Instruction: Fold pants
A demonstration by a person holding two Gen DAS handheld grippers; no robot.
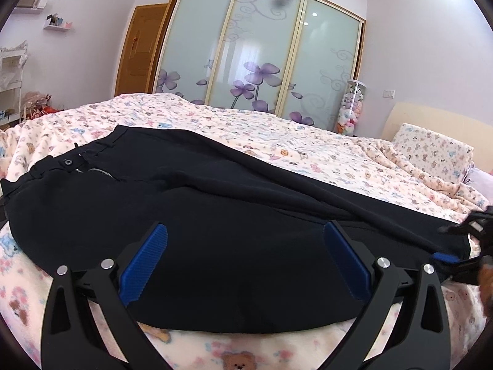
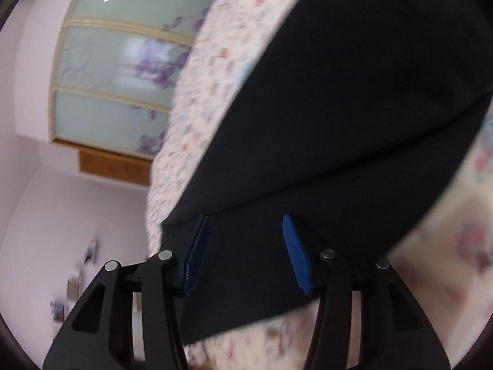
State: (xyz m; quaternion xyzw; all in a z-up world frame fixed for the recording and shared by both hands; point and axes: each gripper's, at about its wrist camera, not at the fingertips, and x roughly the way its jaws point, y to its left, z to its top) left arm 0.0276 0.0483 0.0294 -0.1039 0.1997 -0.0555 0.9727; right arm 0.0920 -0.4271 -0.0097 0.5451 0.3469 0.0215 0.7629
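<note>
Black pants (image 1: pixel 215 215) lie across the bed, the waist with its button and zipper at the left and the legs running to the right. My left gripper (image 1: pixel 245 226) hovers low over the seat of the pants, its blue pads (image 1: pixel 144 265) wide apart with nothing between them: open. The right gripper (image 1: pixel 462 246) shows at the right edge, by the leg ends. In the blurred, rolled right wrist view the pants (image 2: pixel 339 108) fill the middle. My right gripper (image 2: pixel 246 216) has its pads (image 2: pixel 297 252) apart over the dark cloth, not pressing on it.
The bed carries a pale bear-print cover (image 1: pixel 308 154) with a matching pillow (image 1: pixel 431 151) at the right. A sliding wardrobe with purple flowers (image 1: pixel 262 49) stands behind the bed. White shelves (image 1: pixel 12 74) are at the left, and a tube of plush toys (image 1: pixel 351 108) is by the headboard.
</note>
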